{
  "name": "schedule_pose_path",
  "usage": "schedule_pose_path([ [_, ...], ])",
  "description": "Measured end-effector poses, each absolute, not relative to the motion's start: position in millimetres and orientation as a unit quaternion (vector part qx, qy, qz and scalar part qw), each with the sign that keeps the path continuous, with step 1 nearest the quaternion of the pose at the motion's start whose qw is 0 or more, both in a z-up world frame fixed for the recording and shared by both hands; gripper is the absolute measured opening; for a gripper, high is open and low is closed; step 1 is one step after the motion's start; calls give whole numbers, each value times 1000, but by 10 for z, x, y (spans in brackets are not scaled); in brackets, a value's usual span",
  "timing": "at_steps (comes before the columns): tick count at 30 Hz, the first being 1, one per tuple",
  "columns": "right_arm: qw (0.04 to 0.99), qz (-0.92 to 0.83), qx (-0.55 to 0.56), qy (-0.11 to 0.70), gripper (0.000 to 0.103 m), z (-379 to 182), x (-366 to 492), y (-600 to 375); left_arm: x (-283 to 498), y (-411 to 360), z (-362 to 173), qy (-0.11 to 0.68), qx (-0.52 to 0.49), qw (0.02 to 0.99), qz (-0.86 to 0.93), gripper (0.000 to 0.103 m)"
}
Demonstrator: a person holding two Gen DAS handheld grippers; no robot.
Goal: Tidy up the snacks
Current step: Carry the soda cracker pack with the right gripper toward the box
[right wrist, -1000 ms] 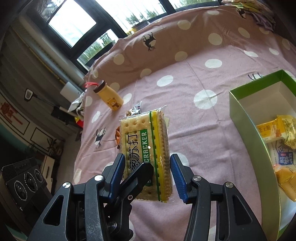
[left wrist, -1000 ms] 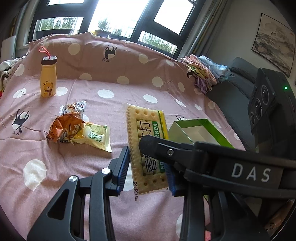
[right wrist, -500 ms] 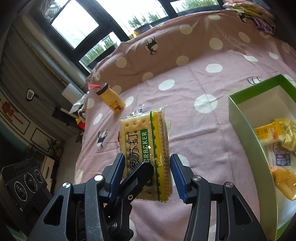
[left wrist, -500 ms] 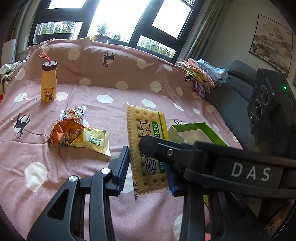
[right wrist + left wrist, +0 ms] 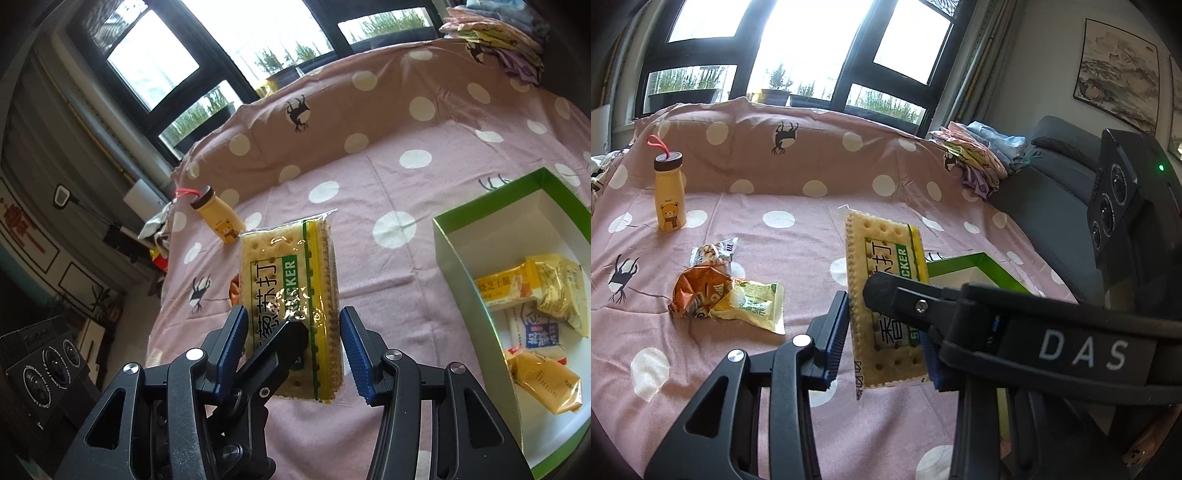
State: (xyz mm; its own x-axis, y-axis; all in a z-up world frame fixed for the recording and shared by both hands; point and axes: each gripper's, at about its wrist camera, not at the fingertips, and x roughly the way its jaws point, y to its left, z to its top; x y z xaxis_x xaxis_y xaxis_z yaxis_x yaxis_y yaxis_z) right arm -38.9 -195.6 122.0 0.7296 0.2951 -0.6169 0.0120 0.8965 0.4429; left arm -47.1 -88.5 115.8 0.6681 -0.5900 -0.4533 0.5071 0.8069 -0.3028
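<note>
A long soda cracker pack (image 5: 882, 295) (image 5: 291, 295) is held off the pink dotted cloth (image 5: 798, 229) between the pads of both grippers. My left gripper (image 5: 884, 336) is shut on its sides. My right gripper (image 5: 291, 341) is also shut on it; the other gripper's black finger crosses in front of the pack in each view. A green box (image 5: 458, 258) with several yellow and white snack packets (image 5: 532, 295) sits to the right; its corner shows in the left wrist view (image 5: 964, 262). An orange packet (image 5: 700, 295), a yellow packet (image 5: 753, 306) and a small grey packet (image 5: 713, 251) lie to the left.
A yellow bear bottle (image 5: 668, 195) (image 5: 218, 218) stands at the far left of the cloth. Folded clothes (image 5: 979, 155) lie at the far right corner. A dark sofa (image 5: 1052, 177) stands to the right. Windows run behind the bed.
Both grippers have lifted the cracker pack higher above the cloth. The box, loose packets and bottle have not moved.
</note>
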Motion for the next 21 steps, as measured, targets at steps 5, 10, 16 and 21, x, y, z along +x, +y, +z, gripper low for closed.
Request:
schedule_pose_path([
  [5,909,64,228,344,54,1271,-448,-2196,-474,-1136,1227,264,-61,908,-320,35],
  [10,912,45,249,323,54,1322,-540,-2463,-481,-1409,1286,255,-43,903,-343,35],
  [16,911,18,276,305,54,1318,-660,-2781,-488,-1741,1297,253,-26,895,-366,35],
  [21,908,-5,298,294,54,1300,-734,-3010,-490,-1985,1302,256,-16,885,-388,35],
])
